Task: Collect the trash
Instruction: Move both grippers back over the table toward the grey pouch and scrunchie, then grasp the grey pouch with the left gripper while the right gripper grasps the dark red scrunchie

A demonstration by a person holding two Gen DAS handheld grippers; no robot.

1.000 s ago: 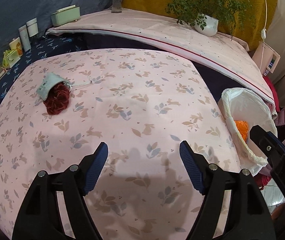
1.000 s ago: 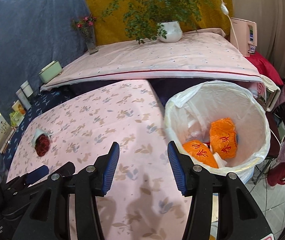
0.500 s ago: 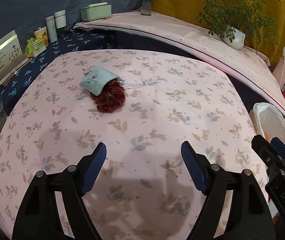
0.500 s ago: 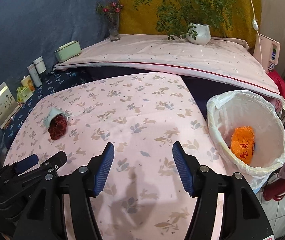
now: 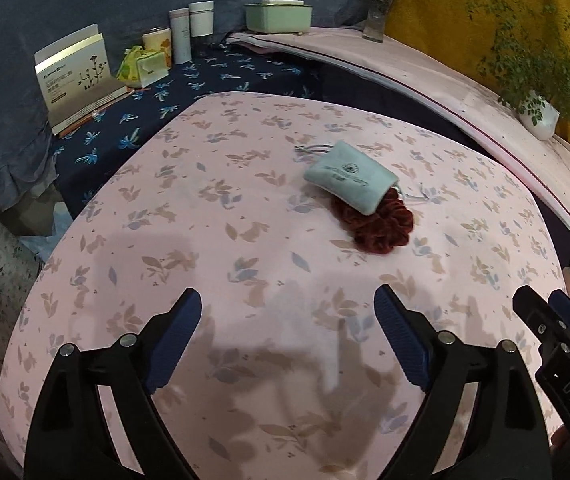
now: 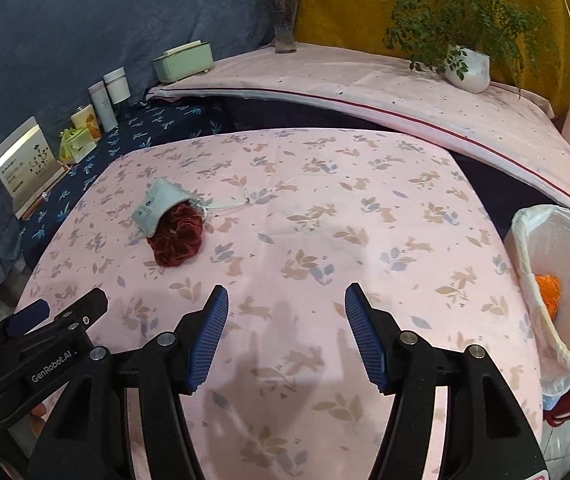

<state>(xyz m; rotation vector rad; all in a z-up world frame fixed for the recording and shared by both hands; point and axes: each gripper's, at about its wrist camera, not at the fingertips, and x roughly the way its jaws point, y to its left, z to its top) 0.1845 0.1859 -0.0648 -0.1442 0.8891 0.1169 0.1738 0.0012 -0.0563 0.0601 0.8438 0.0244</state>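
A pale green drawstring pouch lies on the pink leaf-print table, partly over a dark red scrunchie. Both also show in the right wrist view, the pouch and scrunchie at the table's left. My left gripper is open and empty, above the table short of the pouch. My right gripper is open and empty over the table's near middle. A white-lined trash bin stands off the table's right edge with orange trash inside.
A raised pink-covered shelf at the back holds a potted plant, a flower vase and a green box. A dark blue side surface on the left holds cups, a tissue pack and a card stand.
Both grippers have swung left, away from the bin. The pouch and scrunchie now sit nearer the middle of the left view; the bin has slid to the right edge. Both stay open.
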